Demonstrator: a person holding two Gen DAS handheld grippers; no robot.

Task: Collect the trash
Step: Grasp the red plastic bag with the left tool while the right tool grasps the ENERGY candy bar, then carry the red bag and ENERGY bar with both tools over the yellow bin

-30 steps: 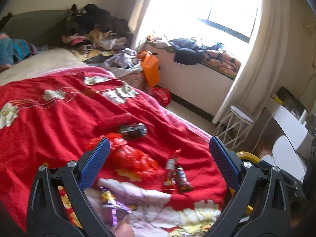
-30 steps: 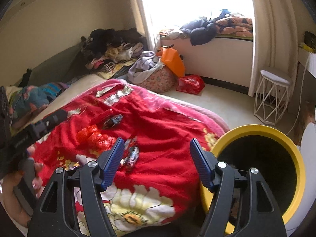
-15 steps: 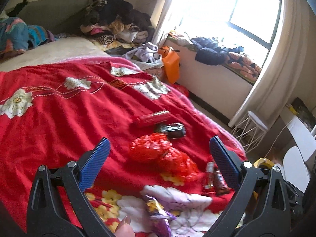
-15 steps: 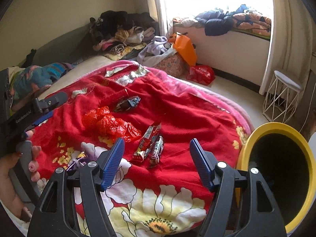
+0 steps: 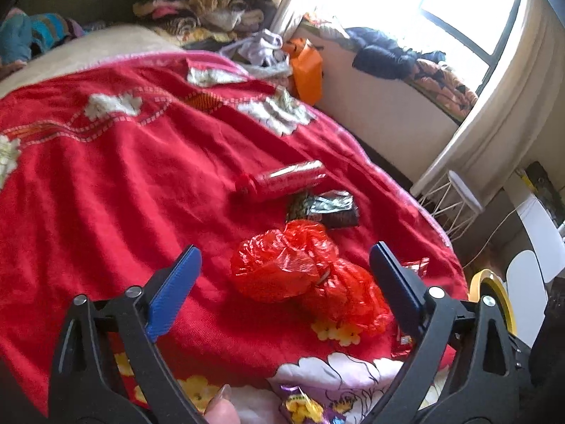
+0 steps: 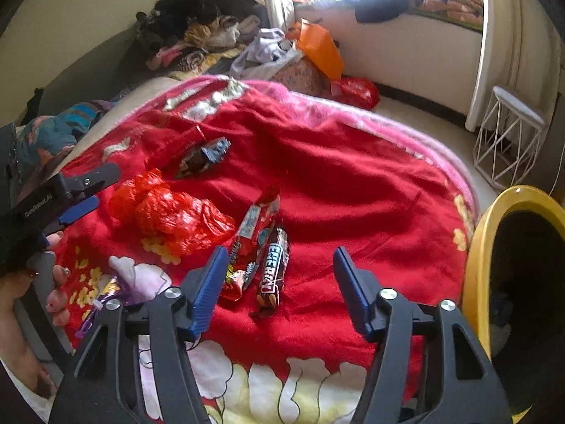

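Closing but empty: right gripper (image 6: 275,284) above two candy bar wrappers (image 6: 263,251). Left gripper (image 5: 284,282) wide apart, closing slightly, framing one crumpled red plastic bag (image 5: 303,275) without touching. Beyond, one dark foil wrapper (image 5: 326,208), one red tube (image 5: 282,181), one purple wrapper (image 6: 100,298) (all on the red floral blanket (image 5: 106,183)). Beside the bed, one yellow bin (image 6: 476,247), one white wire stool (image 6: 508,137) by the window.
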